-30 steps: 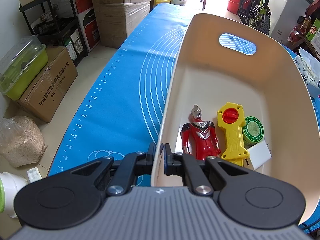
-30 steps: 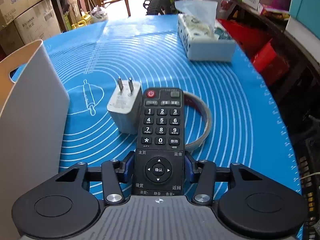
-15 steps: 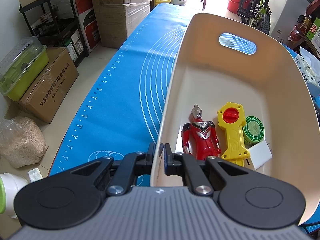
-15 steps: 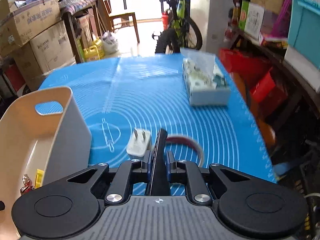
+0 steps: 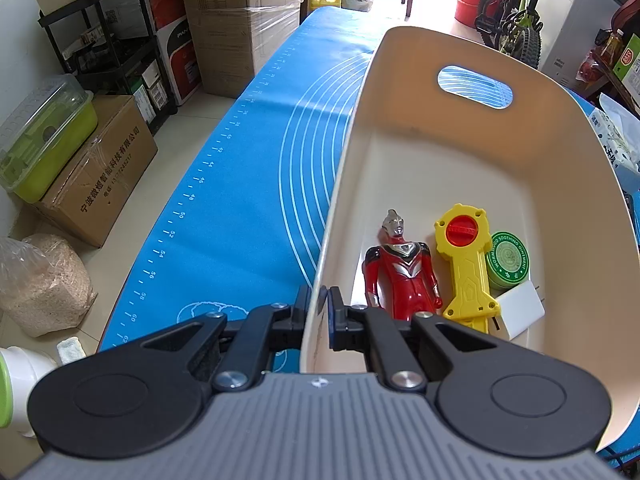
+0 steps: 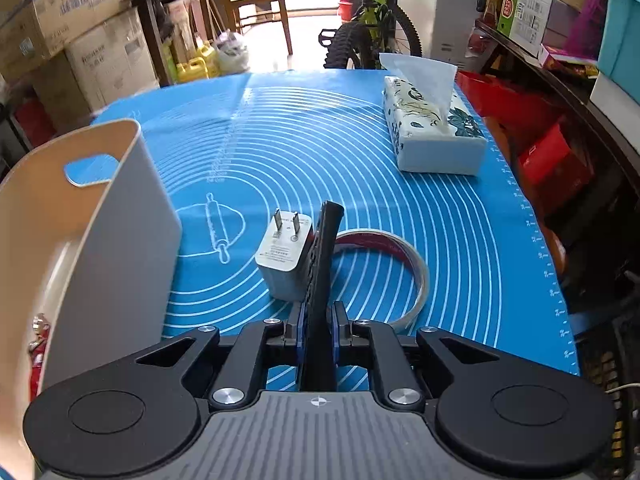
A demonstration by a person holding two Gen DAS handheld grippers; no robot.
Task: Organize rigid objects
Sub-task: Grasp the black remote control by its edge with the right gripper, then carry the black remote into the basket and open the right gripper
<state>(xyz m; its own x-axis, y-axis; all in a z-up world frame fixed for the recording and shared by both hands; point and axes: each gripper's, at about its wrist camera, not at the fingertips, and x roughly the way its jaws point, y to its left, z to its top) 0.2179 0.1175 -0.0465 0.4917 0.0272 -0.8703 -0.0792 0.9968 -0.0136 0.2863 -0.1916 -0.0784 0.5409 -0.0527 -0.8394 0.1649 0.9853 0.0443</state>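
Transfer of the remote control [image 6: 322, 264], clamped edge-on in the right hand-held gripper [image 6: 319, 320] above the desk [image 6: 460, 240], requires lifting it over the rim to its left while the left hand-held gripper [image 5: 319, 308], clamped on the bin [image 5: 460, 152] wall, steadies it.

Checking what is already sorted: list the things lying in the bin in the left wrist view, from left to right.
Inside the bin: red figure → yellow toy key → green round tin → white charger. The left gripper clamps the bin's near left wall.
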